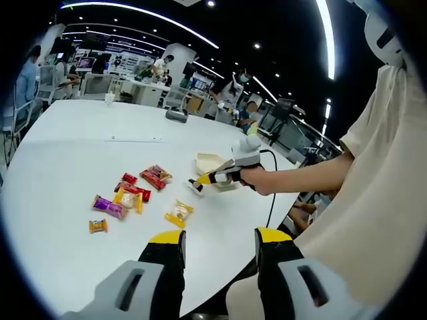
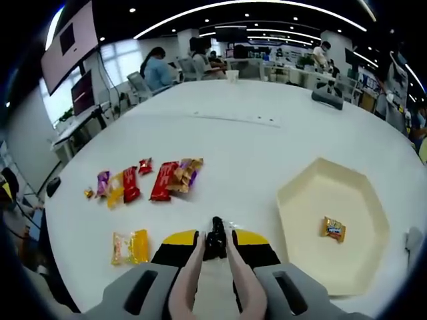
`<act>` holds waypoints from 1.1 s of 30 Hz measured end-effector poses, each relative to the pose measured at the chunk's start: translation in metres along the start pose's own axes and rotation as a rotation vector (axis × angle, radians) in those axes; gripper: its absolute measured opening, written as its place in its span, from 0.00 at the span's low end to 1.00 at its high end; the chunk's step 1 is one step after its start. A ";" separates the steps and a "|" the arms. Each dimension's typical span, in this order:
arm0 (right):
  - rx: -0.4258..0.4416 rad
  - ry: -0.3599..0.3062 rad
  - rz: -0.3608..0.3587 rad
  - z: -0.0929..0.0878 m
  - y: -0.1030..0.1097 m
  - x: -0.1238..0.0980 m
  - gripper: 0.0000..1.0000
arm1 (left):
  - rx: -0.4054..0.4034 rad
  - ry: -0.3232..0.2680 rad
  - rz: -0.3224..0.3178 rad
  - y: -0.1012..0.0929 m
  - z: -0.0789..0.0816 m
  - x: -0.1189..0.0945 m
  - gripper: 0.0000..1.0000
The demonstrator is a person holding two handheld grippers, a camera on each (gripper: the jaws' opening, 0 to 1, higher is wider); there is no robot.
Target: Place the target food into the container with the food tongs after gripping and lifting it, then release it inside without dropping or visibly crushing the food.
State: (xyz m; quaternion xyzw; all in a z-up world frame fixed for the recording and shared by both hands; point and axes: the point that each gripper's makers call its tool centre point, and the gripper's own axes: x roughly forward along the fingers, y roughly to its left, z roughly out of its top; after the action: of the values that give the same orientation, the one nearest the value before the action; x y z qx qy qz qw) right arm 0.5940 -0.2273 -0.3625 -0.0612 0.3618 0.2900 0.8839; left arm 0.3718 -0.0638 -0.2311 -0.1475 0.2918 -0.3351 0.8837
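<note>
The right claw (image 2: 215, 248) clamps pink food tongs (image 2: 213, 267), tips nearly together and holding nothing, low over the white table (image 2: 267, 147). A yellow wrapped snack (image 2: 131, 247) lies just left of it; red and purple packets (image 2: 163, 180) sit farther ahead-left. The cream hexagonal container (image 2: 313, 193), to its right, already holds one candy (image 2: 333, 229). The left claw (image 1: 220, 243) hangs wide and empty near the table edge. A gentle squeeze should spare the next wrapper. Beyond, an office with seated people.
</note>
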 end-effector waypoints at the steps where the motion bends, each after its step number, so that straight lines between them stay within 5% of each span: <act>1: 0.000 -0.005 0.000 0.001 0.000 -0.001 0.18 | 0.001 -0.002 0.004 0.000 0.000 0.000 0.42; 17: 0.014 -0.119 0.008 0.047 -0.005 -0.022 0.19 | 0.036 -0.024 0.033 -0.003 0.007 0.003 0.49; 33: -0.005 -0.177 0.004 0.074 -0.019 -0.041 0.19 | 0.047 -0.043 0.017 -0.017 0.013 0.015 0.49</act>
State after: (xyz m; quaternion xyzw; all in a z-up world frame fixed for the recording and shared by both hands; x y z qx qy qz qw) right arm 0.6259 -0.2391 -0.2823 -0.0367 0.2818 0.2972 0.9116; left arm 0.3803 -0.0858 -0.2193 -0.1312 0.2659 -0.3309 0.8959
